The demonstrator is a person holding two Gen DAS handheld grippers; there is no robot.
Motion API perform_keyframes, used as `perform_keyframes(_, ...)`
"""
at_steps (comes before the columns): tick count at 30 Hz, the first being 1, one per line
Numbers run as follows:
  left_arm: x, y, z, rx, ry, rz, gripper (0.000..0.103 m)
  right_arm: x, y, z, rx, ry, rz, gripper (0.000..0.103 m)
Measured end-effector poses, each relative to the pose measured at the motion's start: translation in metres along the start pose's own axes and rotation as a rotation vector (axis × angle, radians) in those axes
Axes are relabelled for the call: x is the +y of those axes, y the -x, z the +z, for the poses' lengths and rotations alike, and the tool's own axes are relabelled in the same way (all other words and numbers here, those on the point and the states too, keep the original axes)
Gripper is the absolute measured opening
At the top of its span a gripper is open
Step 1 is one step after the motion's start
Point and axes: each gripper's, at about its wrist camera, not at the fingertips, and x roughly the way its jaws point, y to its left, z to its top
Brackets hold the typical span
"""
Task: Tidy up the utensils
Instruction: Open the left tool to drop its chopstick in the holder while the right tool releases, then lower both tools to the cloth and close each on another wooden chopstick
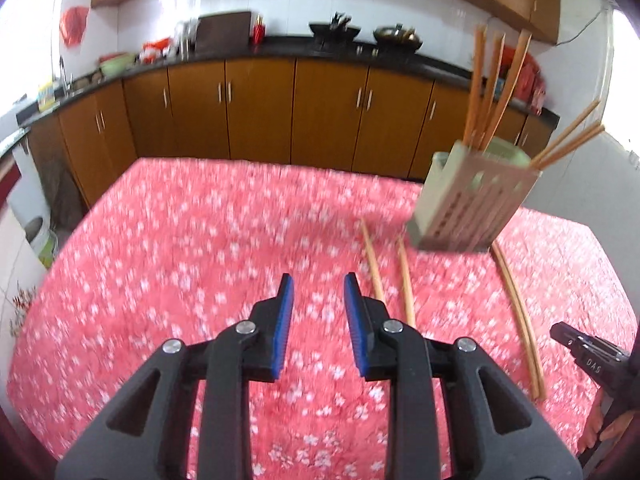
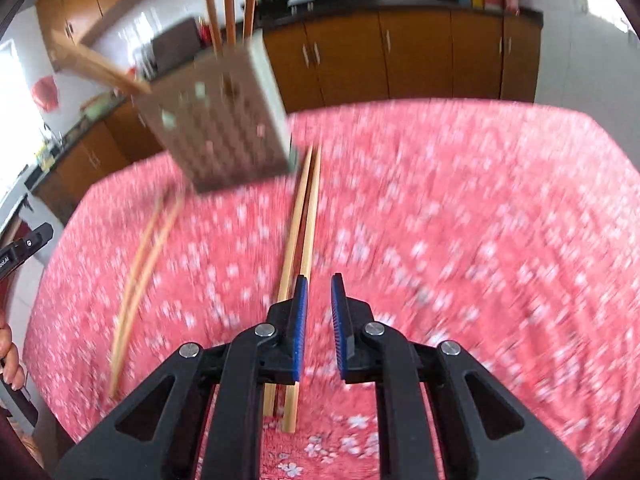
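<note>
Frames motion-blurred. Pale slotted plastic chopstick holder (image 1: 472,204) stands on pink floral counter (image 1: 200,240); wooden chopsticks (image 2: 300,220) lie lengthwise before it. Left tool (image 1: 319,284) narrowly parted, empty; right tool (image 2: 319,282) nearly closed, empty.

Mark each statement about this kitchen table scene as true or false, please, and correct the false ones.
1. Four chopsticks lie on the tablecloth. True: one pair of chopsticks and a second pair.
2. The chopstick holder is empty. False: several chopsticks stand in it.
3. The left gripper holds a chopstick. False: nothing is between its blue pads.
4. The tablecloth is plain blue. False: it is red-pink with white flowers.
5. The right gripper holds nothing. True: the second pair lies beside it, left of its pads in the right wrist view.
</note>
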Motion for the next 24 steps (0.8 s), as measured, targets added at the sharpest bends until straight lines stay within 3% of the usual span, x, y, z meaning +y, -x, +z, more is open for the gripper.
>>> perform_keyframes(6,0.002,-0.011,-0.013,0.042,0.003,-0.019,0.027,0.012,-0.018,-0.009,0.047,0.029,-0.009,0.013)
perform_keyframes(12,-0.003,-0.021,-0.017,0.077,0.007,-0.054,0.027,0.017,-0.021,-0.010,0.021,0.078,-0.062,0.008)
perform_keyframes(19,-0.019,-0.034,-0.026,0.122,-0.014,-0.120,0.027,-0.014,-0.019,-0.002,-0.012,-0.020,-0.156,0.008)
perform_keyframes(24,-0.032,-0.048,-0.035,0.161,-0.027,-0.151,0.026,-0.022,-0.018,-0.002,-0.012,-0.018,-0.163,0.008)
